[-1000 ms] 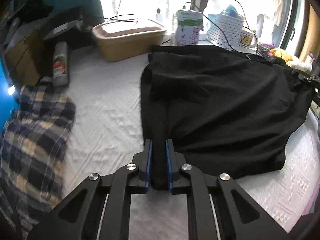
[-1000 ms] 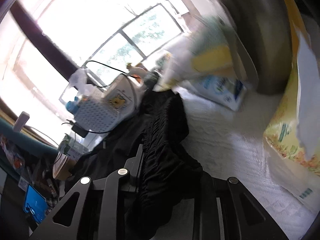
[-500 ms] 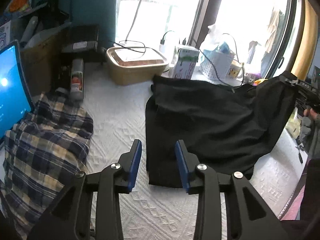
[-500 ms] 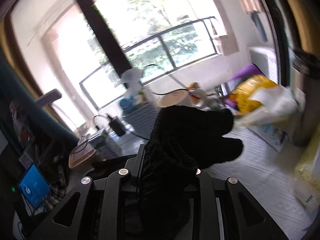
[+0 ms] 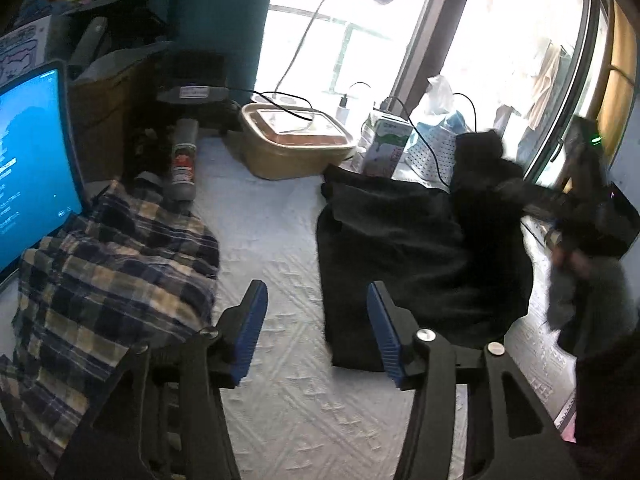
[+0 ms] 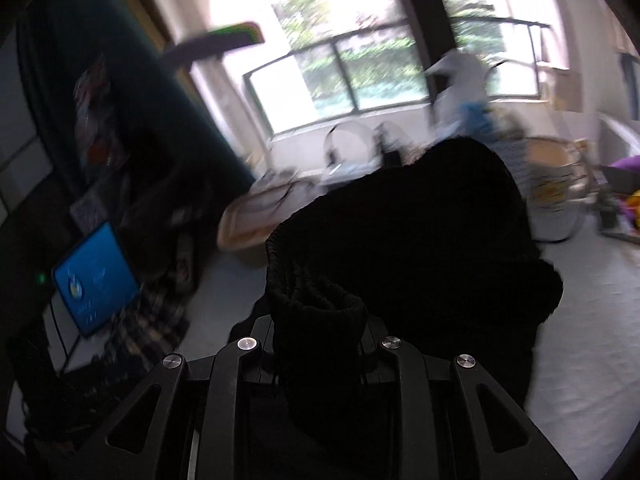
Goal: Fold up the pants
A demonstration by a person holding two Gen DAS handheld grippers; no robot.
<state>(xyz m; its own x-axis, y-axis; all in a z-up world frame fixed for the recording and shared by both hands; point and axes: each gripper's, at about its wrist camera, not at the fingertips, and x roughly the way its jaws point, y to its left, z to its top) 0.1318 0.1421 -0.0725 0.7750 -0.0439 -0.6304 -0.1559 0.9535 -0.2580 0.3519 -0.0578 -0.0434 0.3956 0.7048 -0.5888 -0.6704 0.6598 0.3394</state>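
The black pants (image 5: 408,248) lie on the white bedspread (image 5: 280,240), their near hem just ahead of my left gripper. My left gripper (image 5: 316,328) is open and empty, raised above the bed, its blue pads (image 5: 250,322) wide apart. My right gripper (image 6: 318,344) is shut on the gathered waistband of the pants (image 6: 400,248) and holds that end lifted in the air. It shows in the left wrist view at the right (image 5: 560,208), with the black cloth hanging from it.
A plaid shirt (image 5: 100,280) lies at the left beside a lit blue screen (image 5: 28,168). A tan lidded box (image 5: 296,144), a spray can (image 5: 182,164), a carton (image 5: 386,144) and a white basket (image 5: 434,148) stand along the window side.
My left gripper let go of the pants hem, opened wide and drew back and up. My right gripper lifted the waistband end off the bed and swung it leftward over the pants.
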